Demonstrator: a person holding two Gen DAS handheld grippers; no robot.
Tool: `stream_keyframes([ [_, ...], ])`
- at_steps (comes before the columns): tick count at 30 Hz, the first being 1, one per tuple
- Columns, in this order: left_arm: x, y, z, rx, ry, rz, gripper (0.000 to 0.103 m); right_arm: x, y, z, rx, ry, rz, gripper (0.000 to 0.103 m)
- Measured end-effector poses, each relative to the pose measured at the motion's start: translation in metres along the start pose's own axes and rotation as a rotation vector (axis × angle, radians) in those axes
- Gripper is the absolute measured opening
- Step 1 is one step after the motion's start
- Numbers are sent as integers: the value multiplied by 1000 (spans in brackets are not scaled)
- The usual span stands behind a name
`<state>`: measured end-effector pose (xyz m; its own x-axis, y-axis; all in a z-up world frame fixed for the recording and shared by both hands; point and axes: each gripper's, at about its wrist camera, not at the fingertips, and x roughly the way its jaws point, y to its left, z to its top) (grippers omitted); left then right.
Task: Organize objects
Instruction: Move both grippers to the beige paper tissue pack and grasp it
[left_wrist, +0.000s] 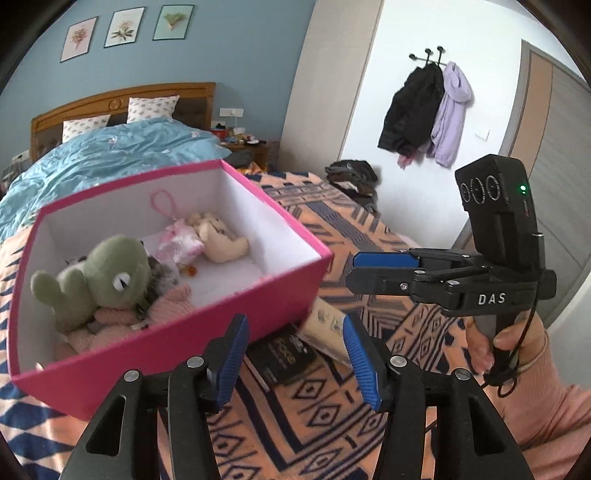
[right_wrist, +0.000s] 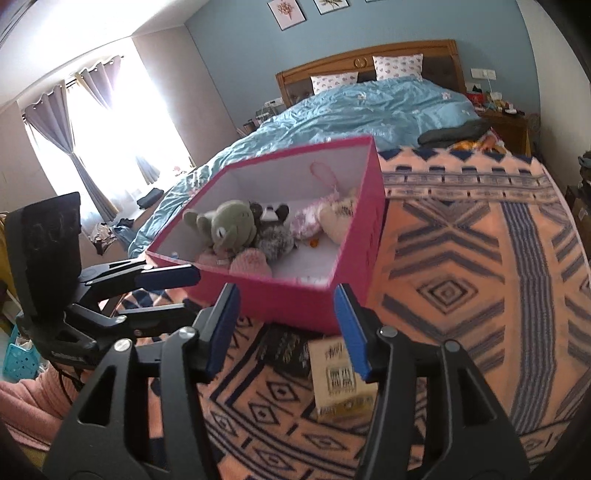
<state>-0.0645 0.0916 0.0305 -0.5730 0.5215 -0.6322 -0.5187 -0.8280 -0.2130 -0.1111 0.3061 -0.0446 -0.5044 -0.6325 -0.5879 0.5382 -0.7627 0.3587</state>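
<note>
Left wrist view has my left gripper (left_wrist: 295, 354) and right gripper (left_wrist: 369, 273) both released, nothing between the jaws. That open pink cardboard box (left_wrist: 229, 314) sits on the orange patterned blanket (left_wrist: 369, 236), already holding the green plush frog (left_wrist: 110, 273) and cream plush toy (left_wrist: 221, 243). I reckon the black booklet (left_wrist: 284, 356) and beige packet (left_wrist: 328, 325) beside it are next, so I'm hovering over them.

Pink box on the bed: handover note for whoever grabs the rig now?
Left gripper: open, empty, near the pink box.
Right gripper: open, empty, at the box's front.
Box sits open on the patterned blanket; inside are a green frog plush, a cream plush and pink knitwear.
Left out: a black book and a beige booklet on the blanket in front of the box.
</note>
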Motion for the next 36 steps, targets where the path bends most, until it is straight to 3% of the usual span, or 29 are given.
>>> stream_keyframes([
  [12, 45, 16, -33, -101, 146, -9, 54, 32, -45, -46, 140, 130, -66, 55],
  [22, 61, 24, -38, -132, 190, 3, 54, 37, -56, -57, 168, 148, -142, 55],
  [31, 65, 21, -42, -130, 213, -31, 53, 49, -40, -61, 144, 176, -17, 55],
  [36, 55, 27, -52, -144, 213, -17, 53, 55, -27, -64, 116, 191, 3, 55],
])
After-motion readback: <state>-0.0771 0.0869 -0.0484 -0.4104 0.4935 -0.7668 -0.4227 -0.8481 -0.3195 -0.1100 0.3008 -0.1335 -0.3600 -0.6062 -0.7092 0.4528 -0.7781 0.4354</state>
